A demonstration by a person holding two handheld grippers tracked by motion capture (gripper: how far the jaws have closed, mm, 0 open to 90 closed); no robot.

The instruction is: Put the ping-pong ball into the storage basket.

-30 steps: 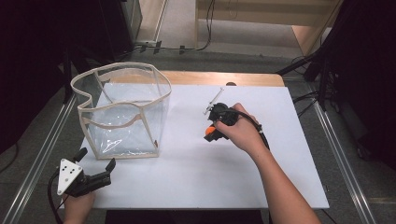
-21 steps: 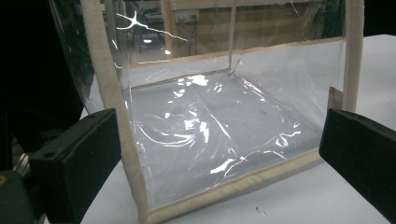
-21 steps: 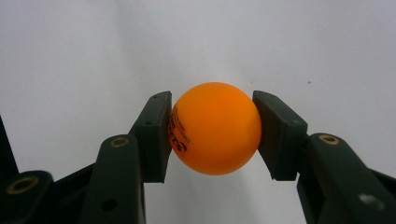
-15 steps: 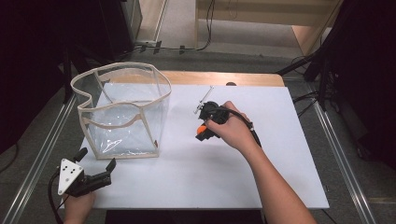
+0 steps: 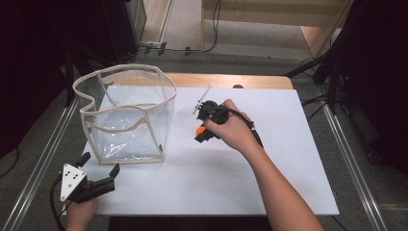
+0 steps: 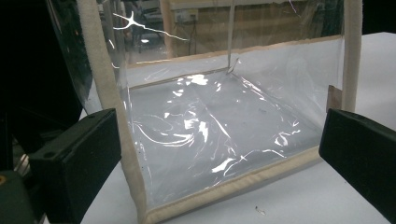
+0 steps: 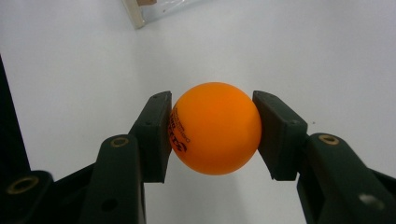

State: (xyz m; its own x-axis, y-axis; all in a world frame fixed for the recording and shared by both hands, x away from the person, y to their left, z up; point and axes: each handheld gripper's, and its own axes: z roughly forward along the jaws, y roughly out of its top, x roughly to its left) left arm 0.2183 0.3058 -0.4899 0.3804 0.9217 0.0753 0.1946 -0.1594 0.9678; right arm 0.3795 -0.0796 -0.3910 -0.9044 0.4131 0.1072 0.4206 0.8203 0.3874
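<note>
Right claw (image 7: pixel 212 135) clamping an orange ping-pong ball (image 7: pixel 215 134) above the white bench (image 5: pixel 269 173).
Left claw (image 5: pixel 98 174) gapes wide at the near left, facing a clear plastic bag (image 5: pixel 126 115).

Orange ball (image 7: pixel 215 134): dark print on its left side, partly covered by the pad beside it and too small to read. Clear bag (image 6: pixel 224 126): top and left wall cut off by the edges of the left gripper view. In the high view, the hand (image 5: pixel 234 130) covers most of the right gripper (image 5: pixel 201 133); both forearms are cut off at the bottom edge.
</note>
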